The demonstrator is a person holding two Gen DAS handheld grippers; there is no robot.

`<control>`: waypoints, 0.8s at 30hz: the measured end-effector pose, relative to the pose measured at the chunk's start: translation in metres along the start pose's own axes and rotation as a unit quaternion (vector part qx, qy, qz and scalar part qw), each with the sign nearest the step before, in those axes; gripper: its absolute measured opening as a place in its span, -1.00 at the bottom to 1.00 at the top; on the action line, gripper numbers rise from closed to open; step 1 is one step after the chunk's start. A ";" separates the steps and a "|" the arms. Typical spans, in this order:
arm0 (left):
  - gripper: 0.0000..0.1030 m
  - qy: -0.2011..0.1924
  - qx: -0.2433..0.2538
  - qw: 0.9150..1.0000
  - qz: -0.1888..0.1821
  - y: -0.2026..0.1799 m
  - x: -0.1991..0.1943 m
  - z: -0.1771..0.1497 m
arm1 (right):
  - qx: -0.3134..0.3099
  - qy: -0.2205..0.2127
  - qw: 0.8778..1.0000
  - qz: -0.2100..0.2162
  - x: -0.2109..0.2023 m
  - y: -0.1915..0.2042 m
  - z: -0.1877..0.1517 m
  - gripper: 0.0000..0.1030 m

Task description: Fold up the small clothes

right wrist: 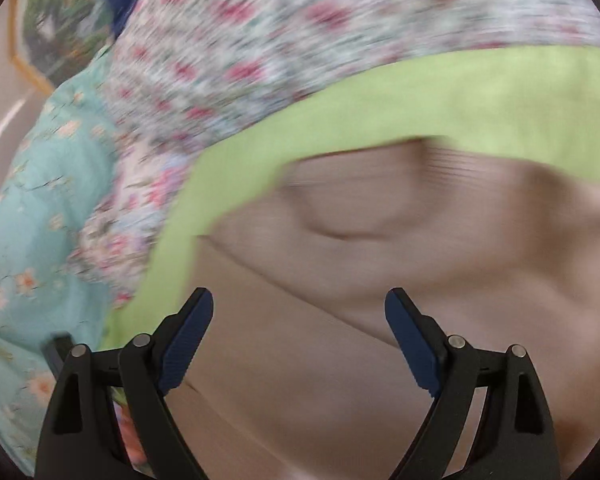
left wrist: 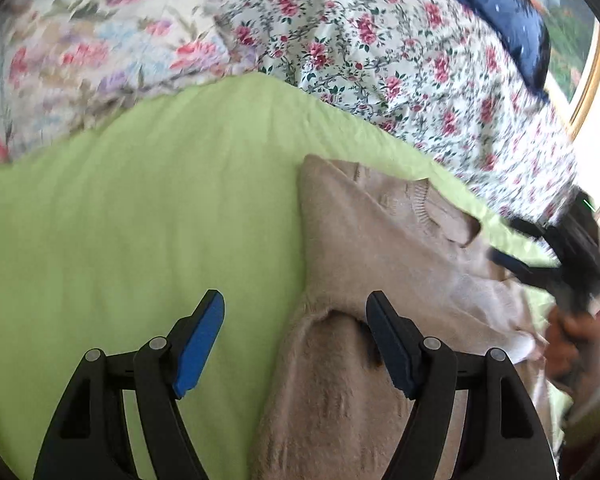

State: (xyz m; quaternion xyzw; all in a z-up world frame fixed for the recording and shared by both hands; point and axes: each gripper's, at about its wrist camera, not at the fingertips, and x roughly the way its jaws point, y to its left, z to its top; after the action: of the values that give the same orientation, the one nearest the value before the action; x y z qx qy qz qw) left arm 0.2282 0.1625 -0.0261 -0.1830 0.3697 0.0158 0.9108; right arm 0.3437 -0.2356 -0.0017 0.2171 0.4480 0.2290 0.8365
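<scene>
A: Where's the garment?

B: Beige knit sweater lies on the green bed sheet, toward the right of my left view, ribbed neckline facing the far side. One fuzzy part is already lapped over near me. The right view is heavily blurred, but the same sweater fills it.

A: Grippers?

B: Left gripper is released, jaws spread wide, nothing pinched; one pad sits over the sheet, the other over the sweater's edge. Right gripper is also spread, empty, hanging over the knit. From the left view I see it across the sweater, held in a hand.

A: Handling?

B: I judge it soft, light, floppy and a bit fuzzy. It'll sag and stretch, so I'd pinch the shoulders or the hem, both layers, not the middle.

A: Obstacles?

B: Floral duvet is bunched just behind the sweater, with a second floral cover to the left and a dark blue pillow behind. Teal floral bedding sits at the side. The duvet edge could snag a far-side fold.
</scene>
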 end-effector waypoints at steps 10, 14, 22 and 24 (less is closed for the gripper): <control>0.44 0.038 0.075 0.994 0.077 -0.028 0.055 0.027 | 0.019 0.018 0.995 -0.094 -0.047 -0.063 -0.054 0.15; 0.46 0.058 0.083 0.989 0.105 -0.027 0.073 0.018 | -0.001 -0.009 0.996 -0.087 -0.061 -0.042 -0.045 -0.82; 0.51 0.049 0.095 0.985 0.135 -0.031 0.073 0.013 | -0.005 -0.014 0.958 -0.286 -0.061 -0.045 -0.030 -0.67; 0.51 0.046 0.103 0.984 0.141 -0.033 0.073 0.012 | -0.009 -0.049 0.964 -0.259 -0.070 -0.030 -0.032 -0.65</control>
State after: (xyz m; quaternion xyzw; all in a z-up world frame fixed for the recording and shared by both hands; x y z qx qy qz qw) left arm 0.2947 0.1275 -0.0572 -0.0351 0.4327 0.0977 0.8955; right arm 0.2875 -0.2950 0.0103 0.0969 0.4452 -0.0029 0.8902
